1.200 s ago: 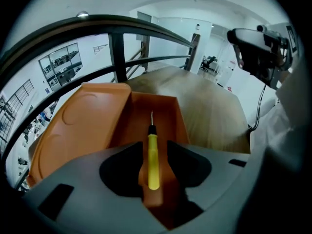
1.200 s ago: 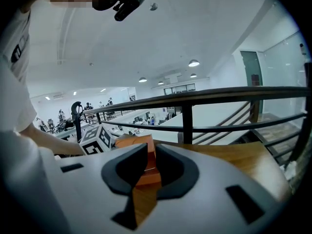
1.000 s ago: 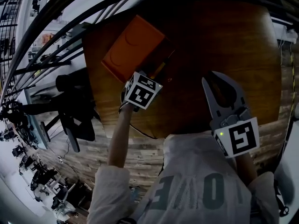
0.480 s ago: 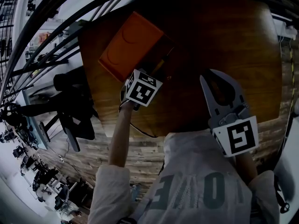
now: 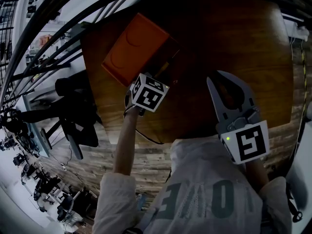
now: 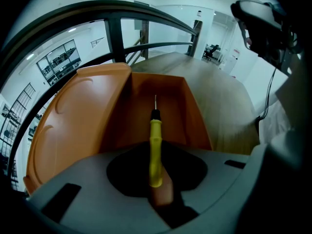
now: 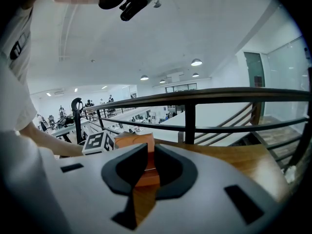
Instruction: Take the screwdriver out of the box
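Observation:
The orange box [image 5: 136, 47] stands open at the far left of the round wooden table [image 5: 224, 38], its lid [image 6: 78, 126] folded back to the left. My left gripper [image 6: 155, 147] is shut on the yellow handle of the screwdriver [image 6: 155, 145]. The thin shaft points forward over the box's inner tray [image 6: 170, 111]. In the head view the left gripper [image 5: 157, 77] sits at the box's near edge, its jaws mostly hidden behind the marker cube. My right gripper [image 5: 218, 80] hovers over the table's right half, jaws nearly together with nothing between them [image 7: 150, 150].
A dark metal railing [image 5: 73, 28] curves round the table's far left side, close behind the box. The table's near edge [image 5: 161, 135] lies just in front of the person's white shirt [image 5: 209, 194]. Bare wood lies between the two grippers.
Almost nothing: both grippers hold their places, the left still clamped on the screwdriver at the box. The head view has shifted only slightly.

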`<state>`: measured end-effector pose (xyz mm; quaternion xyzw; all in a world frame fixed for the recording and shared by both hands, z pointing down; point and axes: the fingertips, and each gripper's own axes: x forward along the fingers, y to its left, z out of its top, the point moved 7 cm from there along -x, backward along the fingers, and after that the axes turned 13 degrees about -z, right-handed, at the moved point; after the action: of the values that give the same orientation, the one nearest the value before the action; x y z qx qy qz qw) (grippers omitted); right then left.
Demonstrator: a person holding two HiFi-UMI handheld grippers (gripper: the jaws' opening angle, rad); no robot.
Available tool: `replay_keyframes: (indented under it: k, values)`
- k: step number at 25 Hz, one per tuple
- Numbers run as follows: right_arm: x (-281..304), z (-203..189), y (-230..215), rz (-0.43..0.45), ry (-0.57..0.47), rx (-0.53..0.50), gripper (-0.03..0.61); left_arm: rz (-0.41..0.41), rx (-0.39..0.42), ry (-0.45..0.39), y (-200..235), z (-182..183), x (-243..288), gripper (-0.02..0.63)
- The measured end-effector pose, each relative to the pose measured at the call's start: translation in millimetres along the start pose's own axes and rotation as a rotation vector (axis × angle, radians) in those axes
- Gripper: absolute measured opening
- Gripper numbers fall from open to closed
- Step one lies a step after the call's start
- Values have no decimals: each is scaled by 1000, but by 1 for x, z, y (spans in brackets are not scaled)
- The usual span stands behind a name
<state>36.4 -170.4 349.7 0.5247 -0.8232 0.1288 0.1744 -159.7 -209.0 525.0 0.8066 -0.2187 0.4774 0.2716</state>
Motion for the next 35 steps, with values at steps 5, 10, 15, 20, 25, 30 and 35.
replay_keyframes:
  k: [5,10,15,20,25,30,35]
  values:
    - [0,-5,2,1,8,-6,49,6,12,10,2,-1,2,84]
    - [-5,-4,3,-1,-6,-8,49,14,32,20,0,-4,2,81]
    - [-12,5,4,-9,-20,-13,49,22,25,24,-4,-5,-6,81]
    - [-16,12,11,-9,-29,-27,49,35,9,-1,-2,-6,-19,81]
    - [-19,12,21,0,-48,-41,49,56,0,-69,-4,0,-35,81]
    - [-25,16,28,-4,-100,-49,49,97,-25,-178,-10,10,-53,81]
    - [-38,31,31,-23,-158,-72,49,177,-66,-346,-23,30,-93,81]
